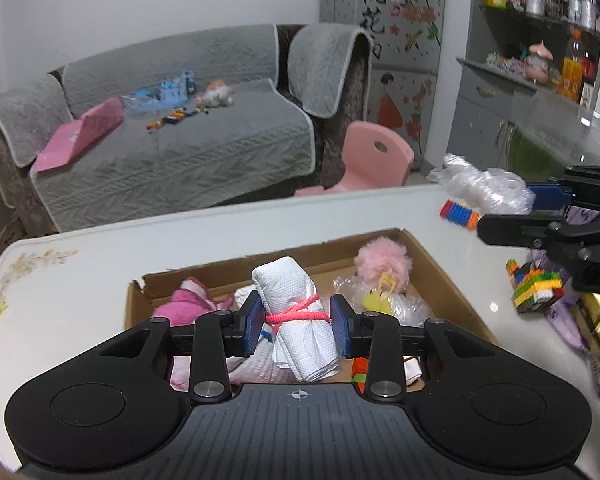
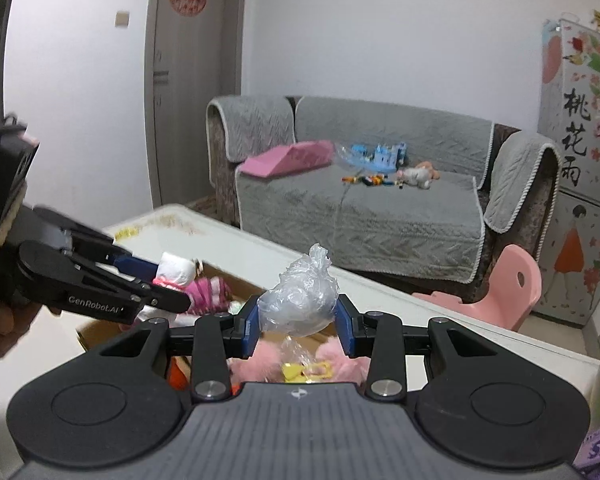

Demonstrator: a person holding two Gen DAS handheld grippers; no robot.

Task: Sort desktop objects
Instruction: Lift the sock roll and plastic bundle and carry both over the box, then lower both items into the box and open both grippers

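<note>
The left hand-held gripper (image 1: pixel 296 326) pinches a white paper roll (image 1: pixel 296 312) tied with a pink band (image 1: pixel 296 315); its blue pads (image 1: pixel 253 326) press the roll from both sides. The roll hangs tilted over the open cardboard box (image 1: pixel 440 268), near the middle of it and clear of the walls. Inside the box lie a pink striped cloth (image 1: pixel 188 304), a fluffy pink toy (image 1: pixel 382 264) at the far right corner, and crinkled clear plastic (image 1: pixel 404 306) just beside that toy. The left near corner of the box wall is torn.

The box sits on a white surface (image 1: pixel 100 268), which is bare to the left of the box and behind it as far as the rounded far edge. To the right it is crowded: a brick toy (image 1: pixel 534 286), a coloured ring stack (image 1: pixel 459 211) and a plastic bag (image 1: pixel 484 184) near the far right edge.

The right hand-held gripper (image 2: pixel 298 326) is closed on a knotted clear-plastic bundle (image 2: pixel 300 300), pads tight against its sides, and holds it above the fluffy toy at the box's right end. In the right wrist view the left tool comes in from the left, angled downward, with a person's fingers (image 2: pixel 0 320) wrapped round its handle. The two tools are near each other over the box, not touching.
</note>
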